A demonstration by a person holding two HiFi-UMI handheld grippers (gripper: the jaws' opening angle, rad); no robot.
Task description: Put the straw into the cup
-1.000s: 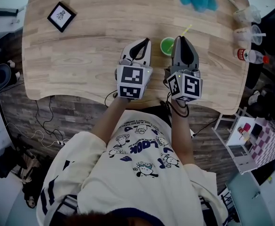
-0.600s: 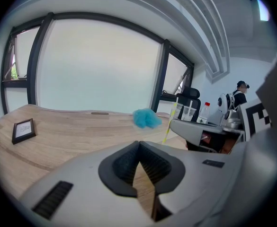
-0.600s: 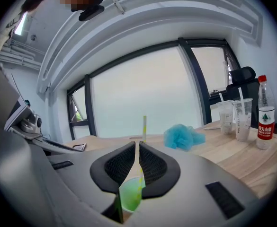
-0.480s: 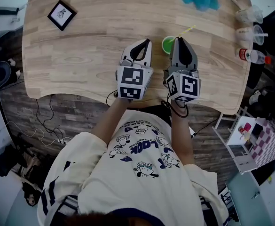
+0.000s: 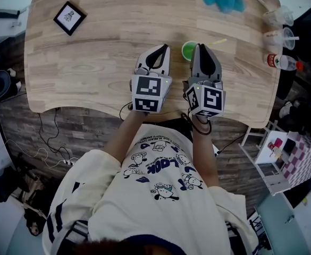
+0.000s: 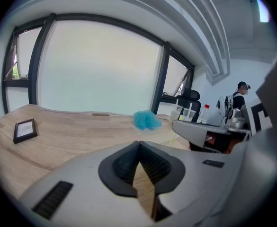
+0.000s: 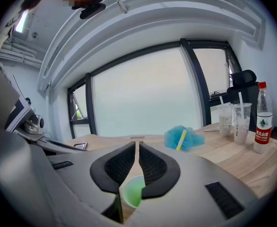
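The straw (image 5: 219,40) has dropped flatter, right of the cup (image 5: 189,50). The right gripper (image 5: 202,47) and left gripper (image 5: 162,47) have their jaws together, empty; a regrasp seems needed.

— How are your grippers placed?
— Side by side in front of my chest, both pointing away from me. My left gripper (image 5: 162,48) is just beside my right gripper (image 5: 202,47), not touching it. The marker cubes face up at me.
— And the jaws?
— The left ones meet at the tips, empty. The right ones are closed to a thin slit, gripping nothing.
— Your arms?
— My left forearm (image 5: 124,134) angles inward. My right forearm (image 5: 204,150) runs nearly straight ahead.
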